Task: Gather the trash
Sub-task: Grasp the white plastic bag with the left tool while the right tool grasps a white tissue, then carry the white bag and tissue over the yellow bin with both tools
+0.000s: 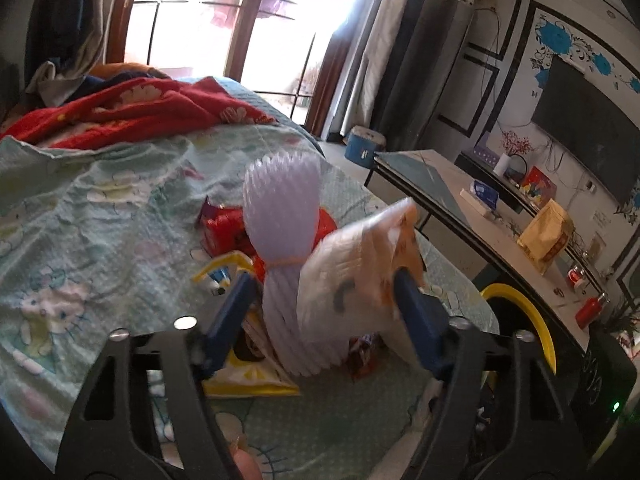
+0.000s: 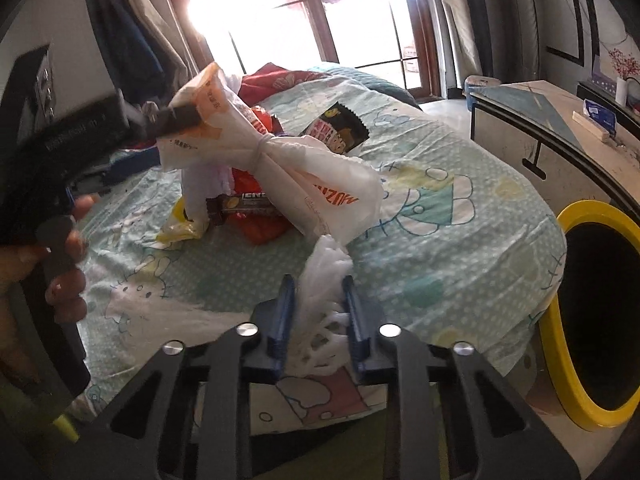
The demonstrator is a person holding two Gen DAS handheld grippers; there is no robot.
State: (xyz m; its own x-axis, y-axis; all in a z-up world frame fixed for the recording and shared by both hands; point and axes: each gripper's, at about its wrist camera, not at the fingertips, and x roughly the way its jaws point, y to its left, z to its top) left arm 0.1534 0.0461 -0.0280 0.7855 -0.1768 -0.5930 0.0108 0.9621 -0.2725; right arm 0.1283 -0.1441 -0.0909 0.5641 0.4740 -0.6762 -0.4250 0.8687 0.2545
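Note:
A knotted white plastic bag (image 2: 320,192) with orange print hangs above the bed. My left gripper (image 1: 320,284) is shut on its upper end (image 1: 352,280), next to a bundle of white foam netting (image 1: 280,216). In the right wrist view the left gripper (image 2: 176,120) holds the bag's top. My right gripper (image 2: 318,284) is shut on a wad of white foam netting (image 2: 324,276) just below the bag. Red, yellow and black snack wrappers (image 2: 256,208) lie on the bed under the bag. A yellow-rimmed trash bin (image 2: 592,320) stands at the bed's right edge.
The bed (image 2: 440,208) has a pale green cartoon sheet and a red blanket (image 1: 132,112) at its far end. A low table (image 1: 460,200) with a paper bag and cans stands to the right. A window is behind the bed.

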